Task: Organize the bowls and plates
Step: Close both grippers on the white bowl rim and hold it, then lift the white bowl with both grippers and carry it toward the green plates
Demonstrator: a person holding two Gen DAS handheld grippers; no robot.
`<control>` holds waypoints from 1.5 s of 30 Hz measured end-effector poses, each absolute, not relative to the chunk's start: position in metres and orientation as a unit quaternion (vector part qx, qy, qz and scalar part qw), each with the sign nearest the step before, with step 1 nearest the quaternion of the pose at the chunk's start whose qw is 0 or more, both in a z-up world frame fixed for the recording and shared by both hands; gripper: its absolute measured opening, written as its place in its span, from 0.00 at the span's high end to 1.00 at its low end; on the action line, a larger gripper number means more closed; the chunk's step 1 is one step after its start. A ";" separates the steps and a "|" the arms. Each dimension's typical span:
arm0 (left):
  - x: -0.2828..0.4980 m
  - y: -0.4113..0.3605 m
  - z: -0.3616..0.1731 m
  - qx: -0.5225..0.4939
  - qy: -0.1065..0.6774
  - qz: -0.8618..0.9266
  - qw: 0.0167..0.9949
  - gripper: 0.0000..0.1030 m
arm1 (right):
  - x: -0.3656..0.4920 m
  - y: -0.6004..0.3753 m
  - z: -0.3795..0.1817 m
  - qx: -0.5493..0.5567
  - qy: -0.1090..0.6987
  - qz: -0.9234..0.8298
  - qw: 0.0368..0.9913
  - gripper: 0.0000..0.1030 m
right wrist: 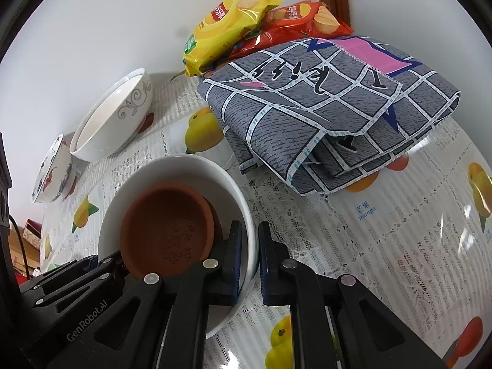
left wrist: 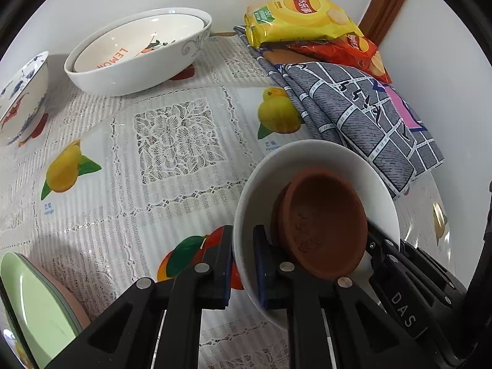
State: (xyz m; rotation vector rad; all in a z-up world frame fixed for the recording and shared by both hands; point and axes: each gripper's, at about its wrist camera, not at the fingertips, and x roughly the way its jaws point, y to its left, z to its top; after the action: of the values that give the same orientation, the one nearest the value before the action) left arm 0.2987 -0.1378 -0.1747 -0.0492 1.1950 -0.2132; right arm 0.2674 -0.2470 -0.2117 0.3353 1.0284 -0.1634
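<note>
A plain white bowl [left wrist: 307, 160] [right wrist: 184, 169] holds a brown clay saucer [left wrist: 326, 215] [right wrist: 166, 221], which leans on a second brown piece beneath it. My left gripper [left wrist: 244, 264] is shut on the bowl's left rim, one finger inside and one outside. My right gripper [right wrist: 249, 261] is shut on the opposite rim in the same way. Its fingers [left wrist: 384, 246] show behind the saucer in the left wrist view. The left gripper's fingers [right wrist: 101, 264] appear at the lower left of the right wrist view. I cannot tell whether the bowl rests on the tablecloth.
At the back stands a large white bowl [left wrist: 138, 70] [right wrist: 123, 117] with a LEMON bowl nested inside. A blue-and-red painted bowl [left wrist: 21, 92] [right wrist: 52, 175] is at far left. A green plate [left wrist: 37, 307] lies on a pink one. Folded grey cloth [left wrist: 353, 113] [right wrist: 323, 107] and chip bags [left wrist: 301, 21] [right wrist: 227, 30] crowd the right.
</note>
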 end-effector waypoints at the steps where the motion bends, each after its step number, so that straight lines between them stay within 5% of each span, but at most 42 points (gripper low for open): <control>1: 0.298 -0.137 -0.174 -0.026 0.563 -0.101 0.820 0.88 | 0.267 -0.247 -0.212 0.161 0.489 -0.077 0.854 0.90; 45: 0.253 -0.080 -0.112 -0.036 0.528 -0.039 0.848 0.88 | 0.243 -0.192 -0.165 0.165 0.461 0.001 0.872 0.90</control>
State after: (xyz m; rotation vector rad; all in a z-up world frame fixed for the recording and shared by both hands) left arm 0.2529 -0.0796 -0.1120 -0.0755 1.1130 -0.0832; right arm 0.2428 -0.1917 -0.1652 0.3449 0.9635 0.0023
